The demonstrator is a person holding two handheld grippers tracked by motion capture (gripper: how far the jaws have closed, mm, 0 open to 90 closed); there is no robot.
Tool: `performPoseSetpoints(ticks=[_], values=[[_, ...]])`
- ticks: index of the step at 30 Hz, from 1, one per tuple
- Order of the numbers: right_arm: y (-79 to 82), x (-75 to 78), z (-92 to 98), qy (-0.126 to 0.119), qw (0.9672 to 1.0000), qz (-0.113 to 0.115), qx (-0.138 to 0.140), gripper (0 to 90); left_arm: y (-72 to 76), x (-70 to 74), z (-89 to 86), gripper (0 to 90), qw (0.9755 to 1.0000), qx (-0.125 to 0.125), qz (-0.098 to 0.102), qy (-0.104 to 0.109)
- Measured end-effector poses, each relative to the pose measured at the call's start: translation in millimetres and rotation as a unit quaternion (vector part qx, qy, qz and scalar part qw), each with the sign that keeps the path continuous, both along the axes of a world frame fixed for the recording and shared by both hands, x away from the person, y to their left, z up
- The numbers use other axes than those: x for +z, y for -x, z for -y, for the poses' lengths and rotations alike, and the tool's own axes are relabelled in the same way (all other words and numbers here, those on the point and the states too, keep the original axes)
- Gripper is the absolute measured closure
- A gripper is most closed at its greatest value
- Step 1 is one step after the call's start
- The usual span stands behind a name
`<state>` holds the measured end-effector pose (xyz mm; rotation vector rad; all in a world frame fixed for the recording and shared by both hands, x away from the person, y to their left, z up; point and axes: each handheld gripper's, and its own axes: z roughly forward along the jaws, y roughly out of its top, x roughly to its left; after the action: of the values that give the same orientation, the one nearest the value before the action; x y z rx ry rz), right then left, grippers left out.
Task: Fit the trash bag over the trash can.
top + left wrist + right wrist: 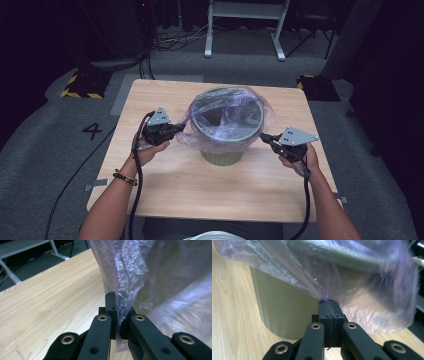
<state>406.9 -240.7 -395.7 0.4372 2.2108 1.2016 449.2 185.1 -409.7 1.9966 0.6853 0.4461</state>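
An olive-green bin [222, 156] stands in the middle of the wooden table [200, 185]. It is lined with a thin purple plastic bag [227, 117] whose edge hangs over the rim. My left gripper [182, 128] is at the bin's left side, shut on the bag's hanging edge. In the left gripper view the jaws [117, 315] pinch a fold of the bag [130, 272]. My right gripper [263, 136] is at the bin's right side. In the right gripper view its jaws [329, 306] are pressed together on the film [337, 270], in front of the bin wall [284, 312].
Bare tabletop lies in front of and on both sides of the bin. Beyond the table stand a white frame [245, 30], floor cables and yellow-black striped bases [80, 87]. A "4" [92, 131] is marked on the floor at the left.
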Motion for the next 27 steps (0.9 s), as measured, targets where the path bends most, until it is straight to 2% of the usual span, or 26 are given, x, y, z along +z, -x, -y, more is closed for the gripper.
performPoseSetpoints(ticks=[5, 8, 9, 11, 12, 13, 15, 17, 18, 20, 23, 25, 27], values=[[-10.5, -11.2, 1.2, 0.004, 0.9997, -0.023, -0.004, 90.0, -12.0, -0.6, -2.8, 89.4, 0.9996, 0.013, -0.013, 0.022], [-18.5, -18.3, -0.9, 0.031, 0.9990, -0.024, -0.023, 90.0, -18.3, 0.5, -4.9, 86.1, 0.9990, 0.032, -0.013, 0.028], [-21.7, -21.2, -0.2, 0.032, 0.9987, -0.029, -0.029, 90.0, -20.5, 0.8, -6.4, 79.9, 0.9985, 0.035, -0.019, 0.037], [-24.9, -23.6, 3.6, 0.017, 0.9987, -0.037, -0.032, 90.0, -19.9, 3.2, -9.1, 71.2, 0.9985, 0.030, -0.013, 0.045], [-24.4, -21.9, 8.5, -0.001, 0.9987, -0.038, -0.035, 90.0, -18.6, 5.3, -9.5, 53.9, 0.9982, 0.042, -0.008, 0.043], [-24.4, -21.9, 8.5, -0.001, 0.9987, -0.038, -0.035, 90.0, -17.5, 7.7, -10.8, 53.9, 0.9981, 0.046, -0.004, 0.041], [-23.2, -19.1, 14.0, -0.013, 0.9985, -0.036, -0.039, 90.0, -13.6, 13.1, -16.0, 43.1, 0.9973, 0.043, 0.008, 0.059], [-21.9, -16.2, 19.5, -0.023, 0.9982, -0.038, -0.040, 78.2, -8.8, 19.4, -21.5, 34.0, 0.9964, 0.046, 0.014, 0.069], [-20.6, -14.4, 22.0, -0.028, 0.9981, -0.039, -0.038, 71.1, -6.2, 22.6, -23.8, 31.0, 0.9965, 0.045, 0.019, 0.067], [-16.6, -10.4, 27.3, -0.035, 0.9980, -0.038, -0.037, 63.7, -1.3, 28.4, -28.1, 24.6, 0.9966, 0.039, 0.033, 0.064], [-11.0, -2.8, 35.8, -0.047, 0.9973, -0.047, -0.031, 45.9, 3.9, 35.4, -31.9, 23.0, 0.9965, 0.029, 0.044, 0.065], [-6.6, 2.4, 41.5, -0.051, 0.9973, -0.047, -0.024, 40.9, 4.5, 39.5, -32.4, 23.3, 0.9965, 0.023, 0.045, 0.066], [-3.5, 7.4, 47.8, -0.051, 0.9971, -0.053, -0.017, 39.7, 4.2, 43.1, -30.8, 24.5, 0.9963, 0.024, 0.048, 0.066]])
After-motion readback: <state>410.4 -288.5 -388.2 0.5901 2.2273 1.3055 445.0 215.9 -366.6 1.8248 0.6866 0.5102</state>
